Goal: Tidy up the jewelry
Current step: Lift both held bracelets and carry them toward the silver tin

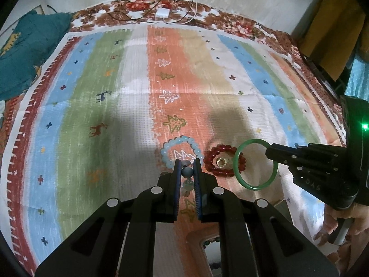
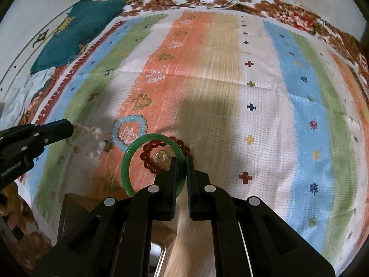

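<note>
The green bangle (image 2: 129, 159) disappears at its lower right behind the right hand-held gripper (image 2: 182, 161). A pale beaded bracelet (image 2: 92, 142) at left centre is blurred, its end hidden by the left hand-held gripper (image 2: 69, 127). At the bottom edge, a box (image 1: 207, 249) is mostly covered and cut off.

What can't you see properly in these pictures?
- Left wrist view: the pale bead bracelet is mostly hidden by the left gripper.
- Right wrist view: the green bangle has its lower part hidden behind the right gripper.
- Both views: the box is cut off by the grippers.
</note>
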